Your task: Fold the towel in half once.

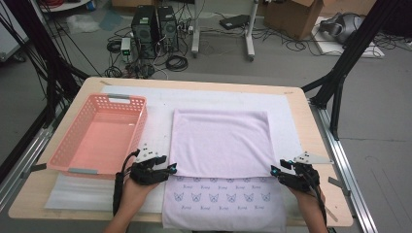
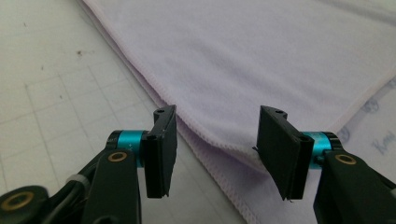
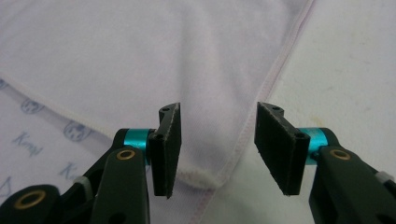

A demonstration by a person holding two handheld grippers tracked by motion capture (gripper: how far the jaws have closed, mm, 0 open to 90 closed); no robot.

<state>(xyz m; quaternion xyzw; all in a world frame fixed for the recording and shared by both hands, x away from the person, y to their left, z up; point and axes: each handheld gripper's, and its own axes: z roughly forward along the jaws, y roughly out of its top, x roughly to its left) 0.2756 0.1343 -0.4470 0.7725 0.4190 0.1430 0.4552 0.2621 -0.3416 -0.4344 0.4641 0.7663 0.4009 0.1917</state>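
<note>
A pale lilac towel (image 1: 221, 143) lies on the table, its far part folded toward me over a printed layer (image 1: 221, 199) with small fox-head marks. My left gripper (image 1: 172, 169) sits at the fold's near left corner, my right gripper (image 1: 275, 171) at its near right corner. In the left gripper view the jaws (image 2: 217, 149) stand apart, with the towel's (image 2: 261, 60) stitched corner edge lying between them, untouched by the pads. In the right gripper view the gripper (image 3: 217, 149) is likewise open, and the rounded corner of the towel (image 3: 116, 56) lies between its pads without contact.
A pink plastic basket (image 1: 69, 131) with nothing in it stands at the left of the table. A white foam mat (image 1: 155, 121) lies under the towel and basket. The wooden table edge (image 1: 311, 141) runs close on the right. Computers and cables sit on the floor beyond.
</note>
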